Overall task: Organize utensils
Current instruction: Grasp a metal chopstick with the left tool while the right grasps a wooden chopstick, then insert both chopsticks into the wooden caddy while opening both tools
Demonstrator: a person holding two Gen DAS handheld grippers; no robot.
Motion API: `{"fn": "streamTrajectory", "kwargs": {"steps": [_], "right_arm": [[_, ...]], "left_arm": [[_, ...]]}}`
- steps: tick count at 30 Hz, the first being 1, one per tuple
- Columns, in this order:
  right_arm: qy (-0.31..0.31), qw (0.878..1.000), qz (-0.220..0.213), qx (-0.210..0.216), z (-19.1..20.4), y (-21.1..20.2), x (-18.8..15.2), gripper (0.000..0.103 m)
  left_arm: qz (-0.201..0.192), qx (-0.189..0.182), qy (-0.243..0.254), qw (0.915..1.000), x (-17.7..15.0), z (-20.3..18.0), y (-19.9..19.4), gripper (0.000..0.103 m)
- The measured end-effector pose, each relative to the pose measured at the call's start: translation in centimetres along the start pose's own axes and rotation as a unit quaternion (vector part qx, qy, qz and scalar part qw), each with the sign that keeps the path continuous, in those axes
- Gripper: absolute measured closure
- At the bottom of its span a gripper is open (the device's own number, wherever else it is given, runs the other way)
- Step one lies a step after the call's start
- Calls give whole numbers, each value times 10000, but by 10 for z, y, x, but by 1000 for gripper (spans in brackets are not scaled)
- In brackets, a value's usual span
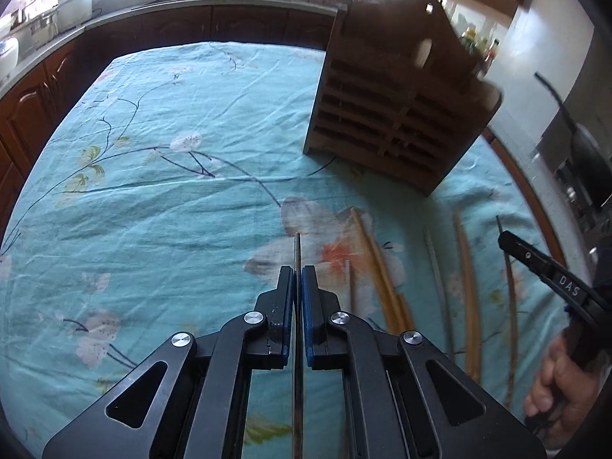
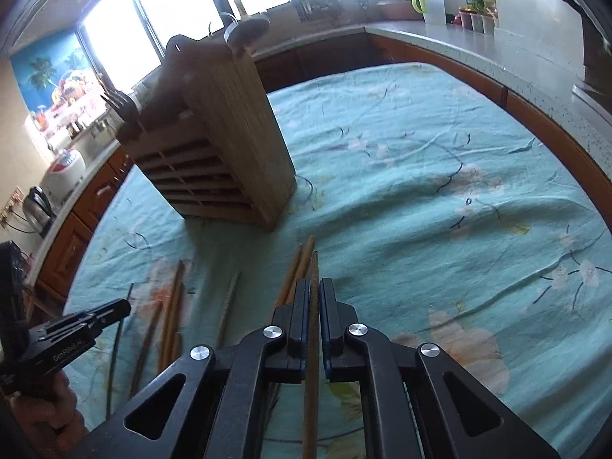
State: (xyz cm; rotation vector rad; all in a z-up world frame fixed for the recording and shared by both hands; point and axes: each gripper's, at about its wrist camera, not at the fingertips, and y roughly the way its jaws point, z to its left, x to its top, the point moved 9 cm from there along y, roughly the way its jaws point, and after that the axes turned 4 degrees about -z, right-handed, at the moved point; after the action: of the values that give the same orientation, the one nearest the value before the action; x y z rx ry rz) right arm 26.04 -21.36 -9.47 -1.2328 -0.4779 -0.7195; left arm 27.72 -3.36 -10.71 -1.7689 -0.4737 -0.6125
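Spread over the turquoise floral cloth, loose chopsticks lie lengthwise towards the slotted wooden holder ahead, while the left gripper pinches a thin dark chopstick and the right gripper clamps a brown chopstick, both tips pointing holderward.

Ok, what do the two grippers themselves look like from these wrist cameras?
Both are black metal linkages with silver round pivot bolts and triangular cut-outs. The left gripper and right gripper have blue pads lining their flat black fingers. White lettering marks their sides: "DAS" on the right one, "GenRobot.AI" on the left one.
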Motion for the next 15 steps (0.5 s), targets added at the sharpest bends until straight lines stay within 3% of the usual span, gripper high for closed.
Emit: {"fn": "streamTrajectory", "kwargs": {"steps": [9,15], "right_arm": [[-27,9968,-710,368,21,-67,34,98],[-165,9901,-1263,586,40,-115,61,98]], "left_arm": [[-747,-482,-194,9959,32,-8,-78,99],[-1236,-616,-154,9903,52,-11,-124,99]]}}
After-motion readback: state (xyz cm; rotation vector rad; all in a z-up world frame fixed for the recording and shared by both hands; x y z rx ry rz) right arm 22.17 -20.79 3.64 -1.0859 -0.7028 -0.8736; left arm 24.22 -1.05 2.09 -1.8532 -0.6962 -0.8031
